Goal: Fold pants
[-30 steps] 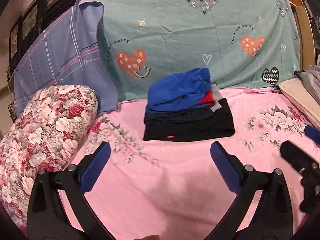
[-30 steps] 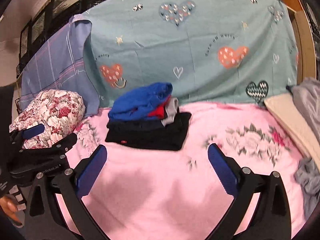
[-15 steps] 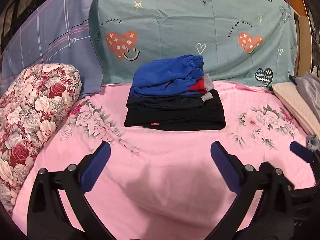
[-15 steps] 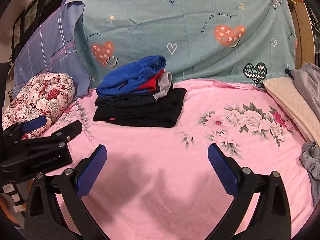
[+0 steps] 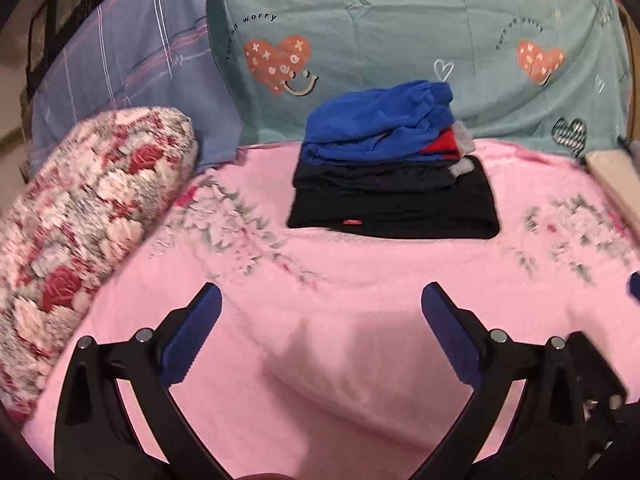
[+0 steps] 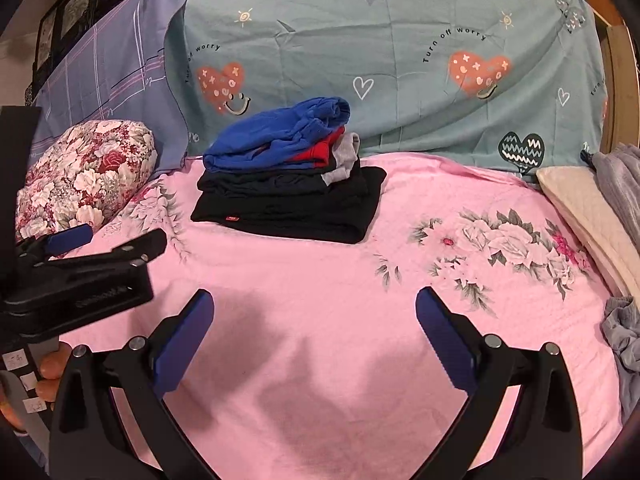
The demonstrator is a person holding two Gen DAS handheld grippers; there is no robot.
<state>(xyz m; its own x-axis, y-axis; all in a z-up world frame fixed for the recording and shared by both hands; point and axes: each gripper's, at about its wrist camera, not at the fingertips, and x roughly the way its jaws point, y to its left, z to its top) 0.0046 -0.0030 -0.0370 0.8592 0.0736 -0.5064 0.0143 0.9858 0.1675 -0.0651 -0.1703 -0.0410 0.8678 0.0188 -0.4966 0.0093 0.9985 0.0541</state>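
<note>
A stack of folded clothes sits at the back of the pink floral bedsheet: black garments at the bottom, then red and grey, with blue pants on top. My left gripper is open and empty over bare sheet, well short of the stack. My right gripper is open too, holding nothing, above the sheet in front of the stack. The left gripper's body shows at the left edge of the right wrist view, held by a hand.
A floral bolster pillow lies at the left. A teal heart-print quilt and a purple plaid pillow stand behind the stack. At the right lie a cream folded cloth and crumpled grey garments.
Both views have shifted slightly; the left wrist view is motion-blurred and has swung left, bringing the bolster closer. Both grippers stay open and empty. The stack has not moved.
</note>
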